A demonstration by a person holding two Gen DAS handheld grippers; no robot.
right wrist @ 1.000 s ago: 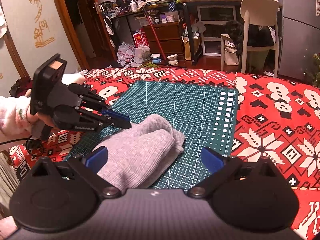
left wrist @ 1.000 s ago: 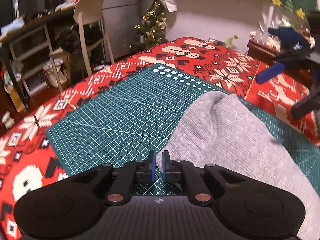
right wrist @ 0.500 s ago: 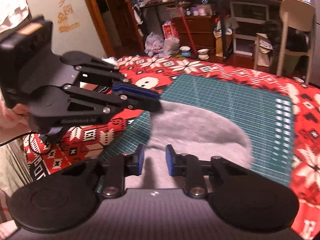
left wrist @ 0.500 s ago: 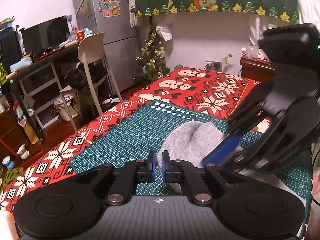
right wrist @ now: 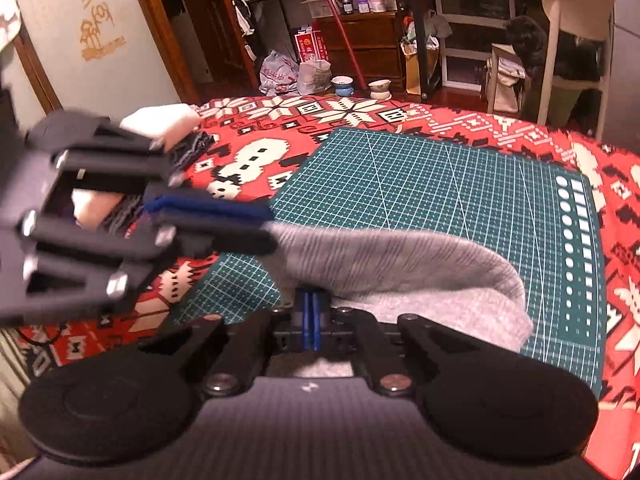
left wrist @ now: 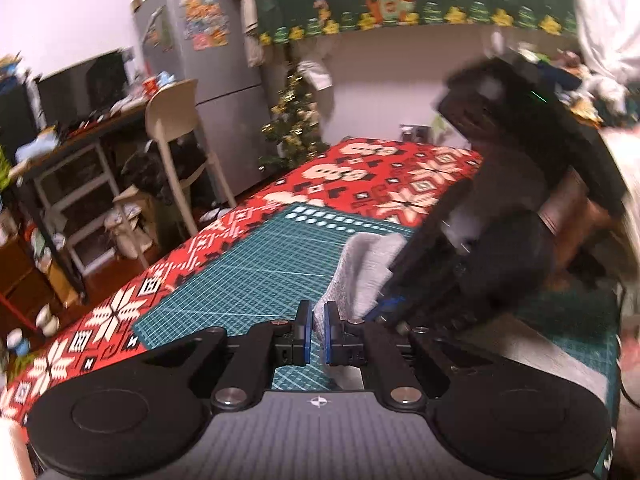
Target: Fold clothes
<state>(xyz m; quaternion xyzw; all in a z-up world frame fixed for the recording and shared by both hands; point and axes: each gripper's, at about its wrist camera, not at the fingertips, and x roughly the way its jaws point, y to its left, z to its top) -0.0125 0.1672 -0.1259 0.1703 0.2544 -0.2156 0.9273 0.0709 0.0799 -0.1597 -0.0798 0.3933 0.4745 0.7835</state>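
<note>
No legible text, brand or number in either view. Gold characters on the wall (right wrist: 97, 20) at far left, print on the red box (right wrist: 311, 46) under the far desk, and fridge (left wrist: 204, 24) magnets are too blurred to read.

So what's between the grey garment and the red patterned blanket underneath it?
A green cutting mat lies between them: the grey garment hangs over it, and the mat rests on the red patterned blanket. The right wrist view shows it best.
</note>
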